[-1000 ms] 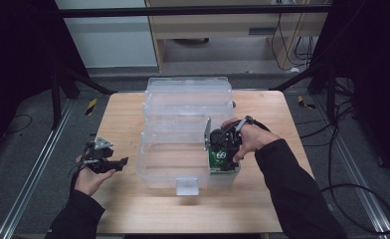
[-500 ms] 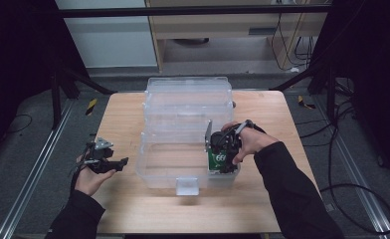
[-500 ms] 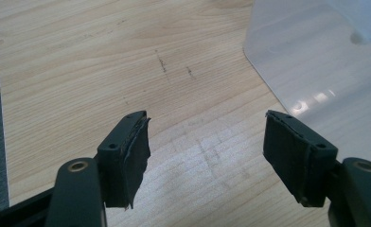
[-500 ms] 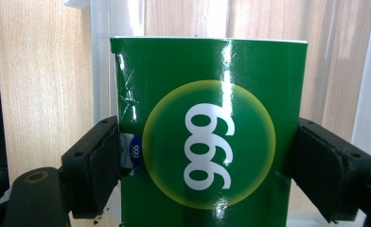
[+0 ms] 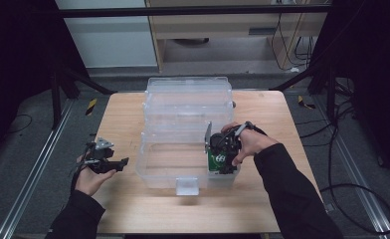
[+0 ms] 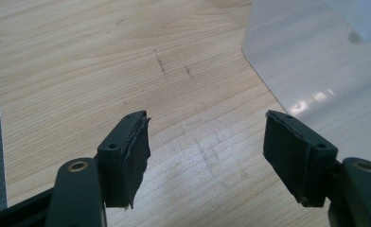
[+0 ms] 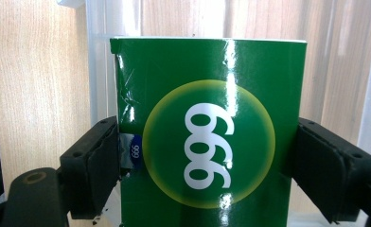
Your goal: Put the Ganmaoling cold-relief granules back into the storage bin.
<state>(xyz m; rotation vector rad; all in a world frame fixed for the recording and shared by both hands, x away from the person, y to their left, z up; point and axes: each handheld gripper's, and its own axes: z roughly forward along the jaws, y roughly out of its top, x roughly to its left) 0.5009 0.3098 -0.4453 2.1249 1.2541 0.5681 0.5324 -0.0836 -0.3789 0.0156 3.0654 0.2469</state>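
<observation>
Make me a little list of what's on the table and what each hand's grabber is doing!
table: wooden top
bin: clear plastic, lid open behind it, in the middle of the table
box: green, with "999" in a yellow circle
right gripper: fingers closed on the box's two sides, holding it at the bin's right end
left gripper: fingers wide apart, nothing between them, over bare wood left of the bin
box in bin: partly inside; whether it rests on the floor of the bin cannot be told
</observation>
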